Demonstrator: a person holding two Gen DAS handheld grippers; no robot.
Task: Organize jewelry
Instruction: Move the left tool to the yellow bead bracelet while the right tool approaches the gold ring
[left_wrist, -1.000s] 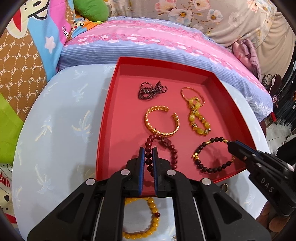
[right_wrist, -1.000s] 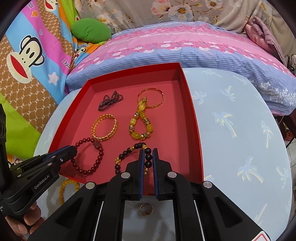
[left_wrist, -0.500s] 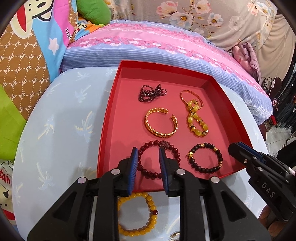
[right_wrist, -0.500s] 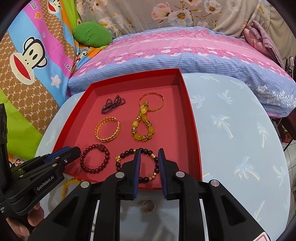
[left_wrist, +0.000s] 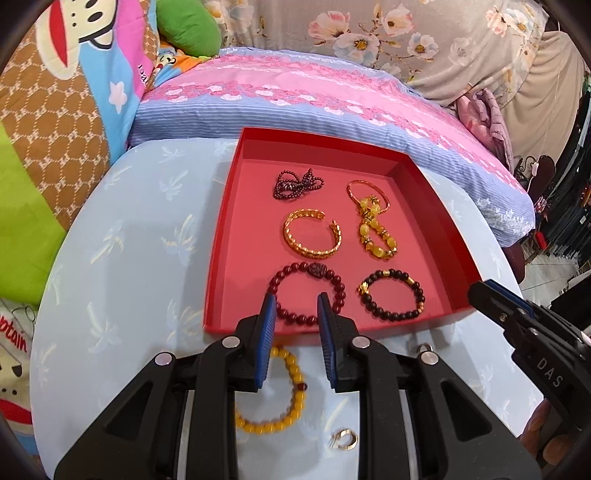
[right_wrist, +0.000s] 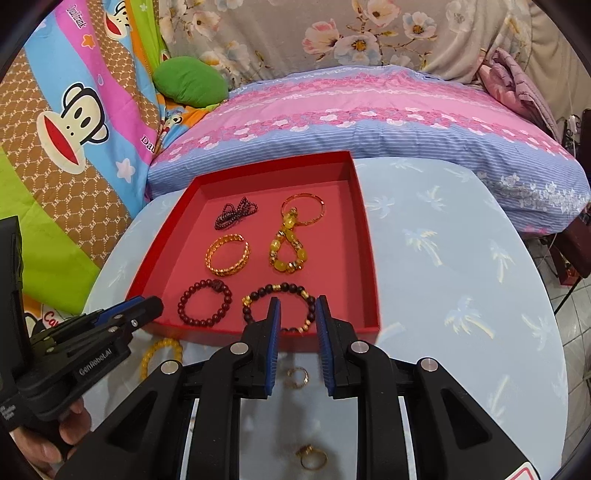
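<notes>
A red tray (left_wrist: 221, 236) (right_wrist: 371, 266) holds a dark red bead bracelet (left_wrist: 338, 286) (right_wrist: 186, 301), a black and gold bead bracelet (left_wrist: 391, 315) (right_wrist: 284, 288), a gold cuff (left_wrist: 312, 251), a yellow stone bracelet (left_wrist: 373, 232) and a dark bead strand (left_wrist: 295, 184). My left gripper (left_wrist: 295, 306) is open and empty over the tray's near edge. My right gripper (right_wrist: 297, 308) is open and empty above the black bracelet's near side. On the table lie a yellow bead bracelet (left_wrist: 288, 413) (right_wrist: 160, 352) and gold rings (left_wrist: 345, 439) (right_wrist: 297, 376) (right_wrist: 312, 458).
The round table has a light blue palm-print cloth (left_wrist: 122, 266) (right_wrist: 461, 277). A pink and blue quilt (right_wrist: 362, 122) lies behind it, cartoon bedding (right_wrist: 74, 122) to the left. A small silver piece (left_wrist: 423, 348) lies by the tray's near right corner.
Both grippers opened, letting go of the dark red and black bracelets, which now lie in the tray. Both grippers drew back toward the tray's near edge.
</notes>
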